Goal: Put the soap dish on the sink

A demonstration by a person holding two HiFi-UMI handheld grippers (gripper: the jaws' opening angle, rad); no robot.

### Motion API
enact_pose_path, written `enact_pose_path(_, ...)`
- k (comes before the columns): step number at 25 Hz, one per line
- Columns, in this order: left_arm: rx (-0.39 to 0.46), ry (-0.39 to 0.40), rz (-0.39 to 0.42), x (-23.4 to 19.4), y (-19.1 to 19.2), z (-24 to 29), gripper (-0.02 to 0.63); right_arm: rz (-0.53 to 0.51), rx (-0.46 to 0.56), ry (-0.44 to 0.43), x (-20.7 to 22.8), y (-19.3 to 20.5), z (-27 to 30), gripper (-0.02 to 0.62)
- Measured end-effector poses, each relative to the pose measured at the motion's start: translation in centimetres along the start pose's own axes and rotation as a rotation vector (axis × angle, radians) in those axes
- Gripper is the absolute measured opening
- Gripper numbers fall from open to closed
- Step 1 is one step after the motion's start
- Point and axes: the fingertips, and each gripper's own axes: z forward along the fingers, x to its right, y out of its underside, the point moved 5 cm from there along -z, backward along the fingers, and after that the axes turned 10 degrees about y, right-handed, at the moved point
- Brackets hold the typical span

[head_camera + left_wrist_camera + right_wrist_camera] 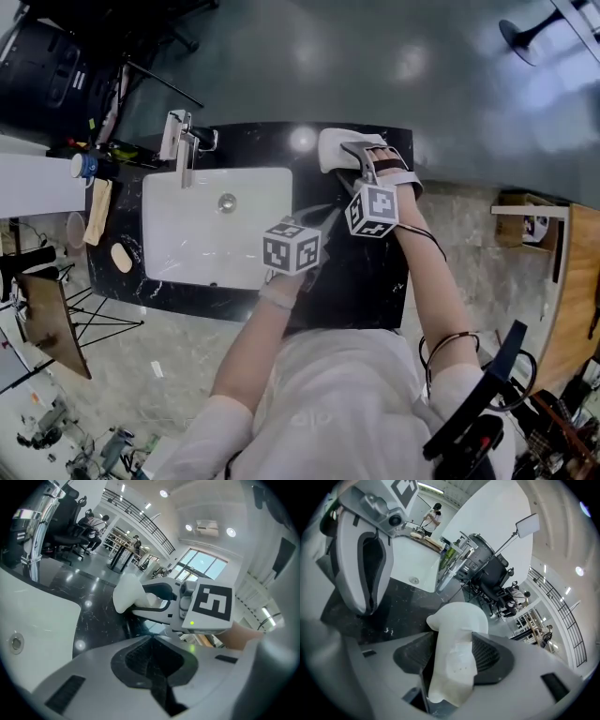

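Note:
The white soap dish [336,148] is at the back right corner of the black counter [356,272], to the right of the white sink basin [187,234]. My right gripper [361,161] is shut on it; in the right gripper view the dish [457,639] stands wedged between both pads of the right gripper [454,644]. My left gripper [319,223] hovers over the counter just right of the basin, pointing at the dish [126,595]. The left gripper's jaws [150,641] are shut with nothing between them. It is also visible from the right gripper view as the left gripper [365,569].
A chrome faucet [183,141] stands at the basin's left end. Left of the basin lie a wooden brush [97,211] and an oval beige piece [121,257], with bottles [84,164] behind. Office chairs stand beyond the counter.

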Motion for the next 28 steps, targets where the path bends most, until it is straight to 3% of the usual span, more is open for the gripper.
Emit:
enact_pose_path(9, -0.002, -0.032, 0.035, 0.3, 0.1, 0.0, 0.011, 0.028, 0.021, 0.070, 2.3, -1.3, -3.2, 0.272)
enact_pose_path(16, -0.017, -0.085, 0.117, 1.1, 0.5, 0.1, 0.011, 0.106, 0.074, 0.138, 4.5, -3.0, -7.2, 0.272)
enact_pose_path(24, 0.105, -0.032, -0.023, 0.1, -0.1, -1.0, 0.008, 0.231, 0.133, 0.189, 5.8, -4.3, -13.8, 0.272)
enact_pose_path(28, 0.230, -0.009, -0.144, -0.5, 0.7, -2.1, 0.009, 0.285, 0.165, 0.203, 5.7, -4.5, -16.5, 0.272)
